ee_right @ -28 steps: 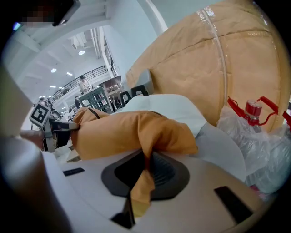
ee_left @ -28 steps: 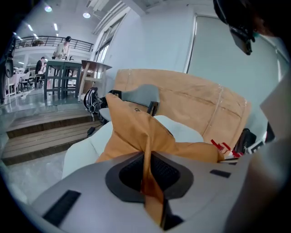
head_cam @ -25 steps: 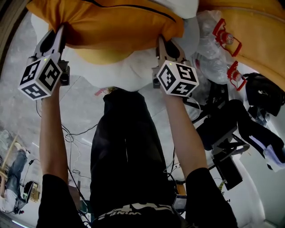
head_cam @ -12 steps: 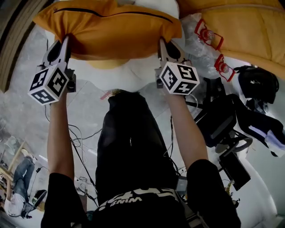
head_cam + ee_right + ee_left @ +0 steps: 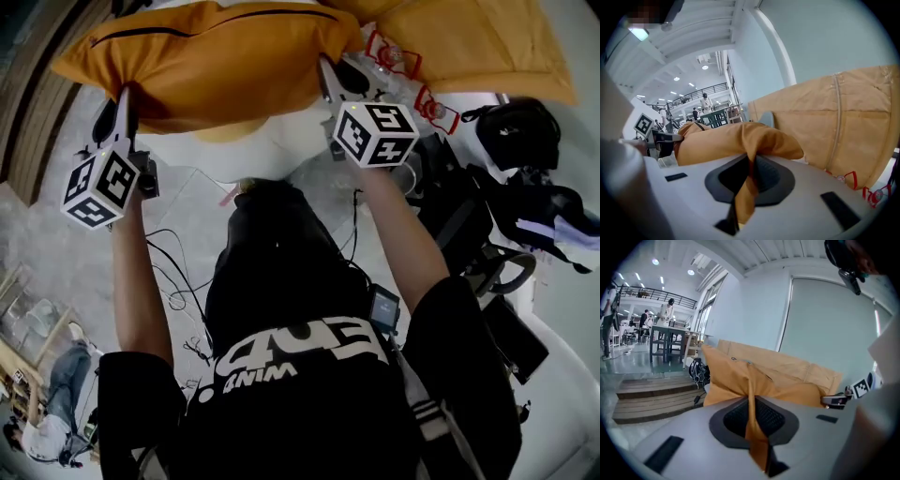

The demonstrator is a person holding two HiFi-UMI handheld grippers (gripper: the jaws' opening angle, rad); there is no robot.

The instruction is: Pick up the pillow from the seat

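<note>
Clenching the orange pillow point(image 5: 216, 56) by its left edge in the left gripper point(image 5: 120, 105) and pinching its right corner in the right gripper point(image 5: 330, 77), holding it above the white seat point(image 5: 267, 150). Judging the lift nearly finished; next needing firm, level grips while carrying it clear.

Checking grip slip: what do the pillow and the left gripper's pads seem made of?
The pillow: matte orange woven cloth, seemingly soft-filled; it creases and bunches where pinched. The pads: dark, finely textured, probably rubber; hard to confirm.
</note>
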